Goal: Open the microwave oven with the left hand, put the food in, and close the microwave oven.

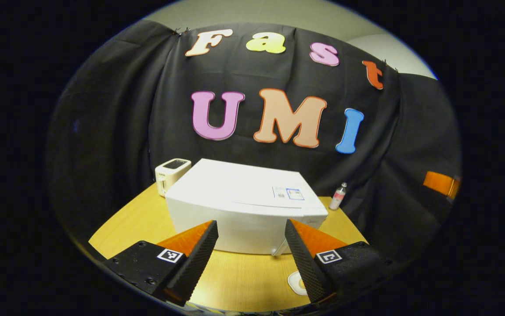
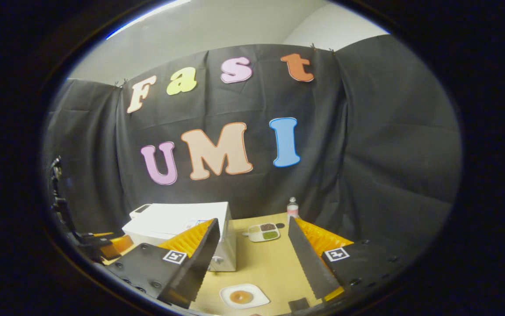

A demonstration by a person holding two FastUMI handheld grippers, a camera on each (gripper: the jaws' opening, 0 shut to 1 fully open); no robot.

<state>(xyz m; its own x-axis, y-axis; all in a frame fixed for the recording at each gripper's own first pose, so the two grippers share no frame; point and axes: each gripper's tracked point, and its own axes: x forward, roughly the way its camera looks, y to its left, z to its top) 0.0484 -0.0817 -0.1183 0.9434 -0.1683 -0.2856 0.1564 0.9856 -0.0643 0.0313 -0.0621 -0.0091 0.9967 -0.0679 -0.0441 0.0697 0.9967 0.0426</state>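
Ahead of the left tool (image 1: pixel 251 245), between its two spread fingers and a little beyond their tips, stands the microwave oven (image 1: pixel 243 206) on the wooden counter (image 1: pixel 138 219). It is a plain white box with a small sticker on its top, and its long axis runs across the left gripper view, slightly skewed so that one corner points toward the tool's right finger. Its door appears closed. The left tool is open and holds nothing, its tips apart from the oven. Behind the oven, to the far left of this tool, sits a small white appliance (image 1: pixel 171 173); to the far right stands a small bottle (image 1: pixel 337 196). Just below the right finger, a white plate edge with the food (image 1: pixel 297 283) shows on the counter.

In the right gripper view, the food (image 2: pixel 241 297) lies near and low between the fingers of the right tool (image 2: pixel 252 250): a round brown piece on a white, rounded-square plate (image 2: pixel 259 302), flat on the counter. The right tool is also open and empty, above the plate without touching it. The oven (image 2: pixel 178 219) stands beyond its left finger, the near end with a knob facing the tool. Farther ahead between the fingers rests a divided dish (image 2: pixel 264 232) of small coloured portions, and the bottle (image 2: pixel 293 208) stands behind it.
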